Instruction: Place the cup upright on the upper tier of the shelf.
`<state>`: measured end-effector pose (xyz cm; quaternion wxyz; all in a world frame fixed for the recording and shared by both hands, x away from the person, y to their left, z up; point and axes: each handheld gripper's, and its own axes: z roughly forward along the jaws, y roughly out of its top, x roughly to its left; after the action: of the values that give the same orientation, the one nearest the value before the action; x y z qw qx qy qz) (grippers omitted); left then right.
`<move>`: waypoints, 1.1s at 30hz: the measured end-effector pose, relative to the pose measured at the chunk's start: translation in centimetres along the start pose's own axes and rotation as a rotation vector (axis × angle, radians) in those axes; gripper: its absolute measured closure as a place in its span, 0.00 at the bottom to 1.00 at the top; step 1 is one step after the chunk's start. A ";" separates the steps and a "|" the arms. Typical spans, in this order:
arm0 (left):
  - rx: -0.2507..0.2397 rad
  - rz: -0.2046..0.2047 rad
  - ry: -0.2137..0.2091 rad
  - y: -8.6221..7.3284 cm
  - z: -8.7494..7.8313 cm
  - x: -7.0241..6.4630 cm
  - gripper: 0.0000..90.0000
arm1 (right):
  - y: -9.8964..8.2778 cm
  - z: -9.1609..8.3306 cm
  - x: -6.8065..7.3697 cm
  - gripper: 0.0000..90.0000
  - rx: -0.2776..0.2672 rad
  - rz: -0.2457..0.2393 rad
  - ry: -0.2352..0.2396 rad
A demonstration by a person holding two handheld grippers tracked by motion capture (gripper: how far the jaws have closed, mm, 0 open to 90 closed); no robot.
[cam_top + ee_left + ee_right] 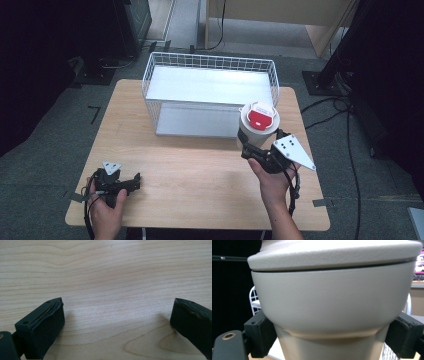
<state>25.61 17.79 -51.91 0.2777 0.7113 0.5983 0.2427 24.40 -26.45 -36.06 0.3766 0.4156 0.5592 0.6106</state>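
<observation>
A cream cup (pixel 256 129) with a wide lid and a red-and-white cap on top is held upright above the table's right side, just in front of the wire basket (pixel 210 92). My right gripper (pixel 254 145) is shut on the cup; in the right gripper view its pads (pixel 260 336) press both sides of the cup (pixel 334 302) below the lid. At the near left corner my left gripper (pixel 131 184) lies low over the wood, held by a hand. In the left gripper view it (pixel 117 320) stands open, with bare tabletop between the jaws.
The white wire basket with a flat metal bottom stands at the back middle of the wooden table (pixel 190 170). Cables run over the grey floor at the right. Dark equipment stands around the back and sides.
</observation>
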 end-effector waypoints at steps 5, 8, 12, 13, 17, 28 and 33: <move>0.000 0.000 0.000 0.0 0.0 0.0 0.00 | 0.9 1.4 0.2 0.13 -0.011 -0.005 0.002; 0.000 0.000 0.001 0.0 0.0 0.0 0.00 | 1.5 2.2 0.3 0.13 -0.014 -0.007 0.002; 0.000 0.001 0.001 0.0 0.0 0.0 0.00 | 2.1 3.1 0.4 0.13 -0.024 -0.012 0.003; 0.000 0.000 0.001 0.0 0.0 0.0 0.00 | 2.3 3.3 0.4 0.13 -0.026 -0.013 0.001; 0.000 0.001 0.000 0.0 0.0 0.0 0.00 | 2.9 4.3 0.4 0.13 -0.036 -0.014 -0.007; 0.001 0.002 0.000 0.0 0.0 0.0 0.00 | 4.3 7.2 -0.5 0.13 -0.045 -0.008 -0.042; 0.001 0.002 0.001 0.0 0.0 0.0 0.00 | 4.9 8.9 -0.5 0.13 -0.046 -0.005 -0.039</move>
<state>25.61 17.80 -51.91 0.2771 0.7120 0.5977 0.2430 32.90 -24.07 -30.99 0.3983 0.4171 0.5386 0.6143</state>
